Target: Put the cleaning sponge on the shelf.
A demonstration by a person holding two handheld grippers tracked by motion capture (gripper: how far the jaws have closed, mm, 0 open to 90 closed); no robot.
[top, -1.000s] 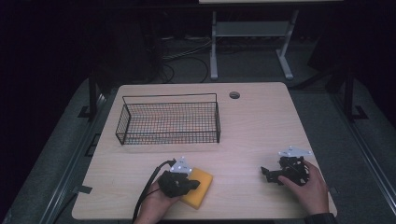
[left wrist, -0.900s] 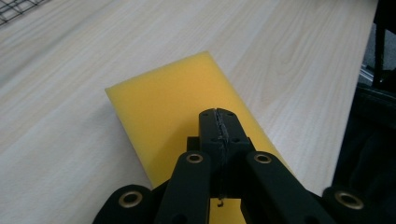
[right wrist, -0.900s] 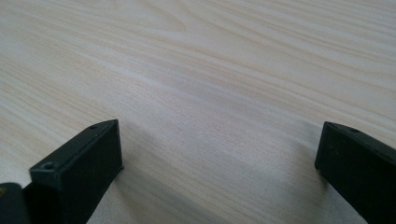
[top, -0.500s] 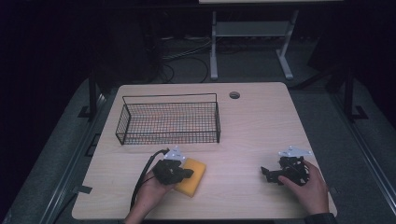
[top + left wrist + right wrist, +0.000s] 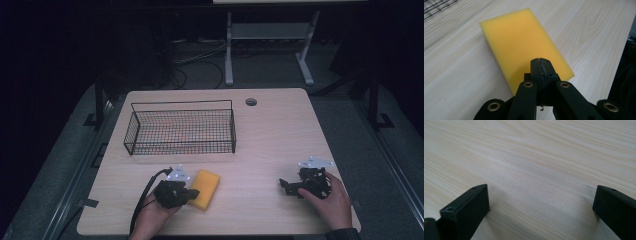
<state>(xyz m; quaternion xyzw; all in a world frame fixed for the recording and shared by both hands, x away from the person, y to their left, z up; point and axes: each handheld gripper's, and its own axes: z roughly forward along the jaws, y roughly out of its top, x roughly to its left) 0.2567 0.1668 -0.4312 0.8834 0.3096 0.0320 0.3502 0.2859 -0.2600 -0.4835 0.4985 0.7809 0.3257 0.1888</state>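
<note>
Shifted leftward since a second ago, left gripper, jaws pressed together, overlaps yellow sponge at lower centre; wire basket above holds nothing; right gripper gapes wide.

Pale wooden table, black wire basket at back, yellow sponge near front

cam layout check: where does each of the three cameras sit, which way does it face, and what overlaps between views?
High view: fixed above the person's side, looking forward and down on the table and wire basket; both hands, left gripper, right gripper.
Left gripper view: rides the left gripper, looking along its shut jaws over the yellow sponge.
Right gripper view: rides the right gripper, jaws open, facing bare tabletop.
Shared: high and left gripper views both show the sponge.
</note>
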